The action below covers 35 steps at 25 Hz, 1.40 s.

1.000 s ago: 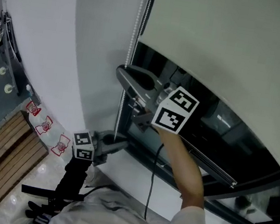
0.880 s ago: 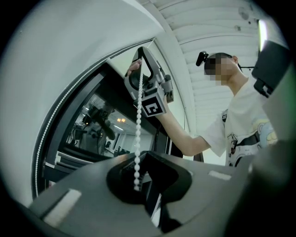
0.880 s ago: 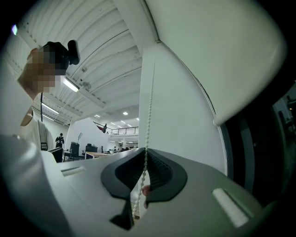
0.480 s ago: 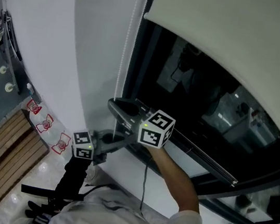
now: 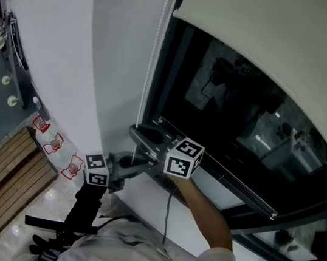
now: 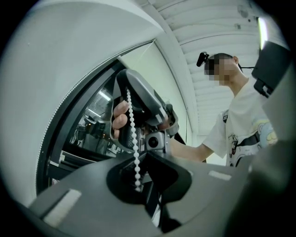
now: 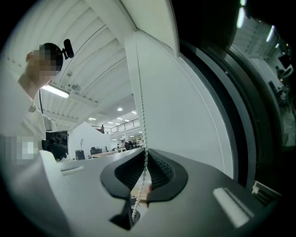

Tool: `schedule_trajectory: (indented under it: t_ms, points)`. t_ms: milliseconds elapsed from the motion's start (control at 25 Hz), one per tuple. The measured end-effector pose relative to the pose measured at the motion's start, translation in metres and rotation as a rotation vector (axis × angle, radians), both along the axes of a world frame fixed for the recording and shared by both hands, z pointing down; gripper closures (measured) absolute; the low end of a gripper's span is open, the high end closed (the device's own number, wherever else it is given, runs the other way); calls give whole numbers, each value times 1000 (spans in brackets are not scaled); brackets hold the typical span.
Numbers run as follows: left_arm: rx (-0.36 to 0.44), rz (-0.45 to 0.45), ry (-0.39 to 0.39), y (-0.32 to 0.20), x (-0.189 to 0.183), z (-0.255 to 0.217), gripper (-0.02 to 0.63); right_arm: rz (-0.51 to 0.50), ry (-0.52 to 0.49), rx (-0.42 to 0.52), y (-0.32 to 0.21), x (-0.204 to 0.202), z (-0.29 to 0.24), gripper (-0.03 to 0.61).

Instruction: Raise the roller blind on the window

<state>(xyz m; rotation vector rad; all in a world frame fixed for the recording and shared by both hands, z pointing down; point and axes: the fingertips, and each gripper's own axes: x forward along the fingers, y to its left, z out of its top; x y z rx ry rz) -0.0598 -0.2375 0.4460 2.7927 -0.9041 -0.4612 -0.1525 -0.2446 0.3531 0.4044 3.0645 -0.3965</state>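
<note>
Hem of the cream fabric roller blind (image 5: 277,34) sits higher than a second ago, so raising progresses. Right gripper (image 7: 145,151) has pulled the white bead chain (image 7: 141,92) down; its jaws, starting to open, pinch it. Left gripper (image 6: 144,153) jaws clamp the chain below.

At the right of the left gripper view, the person wears a white short-sleeved T-shirt (image 6: 245,111) with a small chest print and a black head camera (image 6: 202,58). Low in the head view, a thin black cable (image 5: 166,219) hangs beside the forearm.
</note>
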Motion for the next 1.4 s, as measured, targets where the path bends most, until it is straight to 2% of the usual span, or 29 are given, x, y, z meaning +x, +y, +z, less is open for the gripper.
schedule_trajectory:
  t_ms: [80,160,400,680,880,1200,1400]
  points:
    - [1,-1,0,0,0,-1,615,-15,1,48,3,0,-5,544]
    - [2,-1,-3,-1,-1,-1,615,-34,-19,74,4,-2,-20,473]
    - [2,-4,-4,0,-2,0,615,-33,-161,150,-12,-5,-113,456]
    - [5,-5,-8,0,-2,-1,615,-35,-318,264,-20,-9,-238,456]
    - [6,-7,-9,0,-3,1,615,-42,-390,326,-17,-11,-300,457]
    - [3,-15,-10,0,-6,1,615,-18,-462,352,-21,-3,-355,462]
    - [3,-13,-9,0,-6,1,615,6,-490,340,-24,2,-361,526]
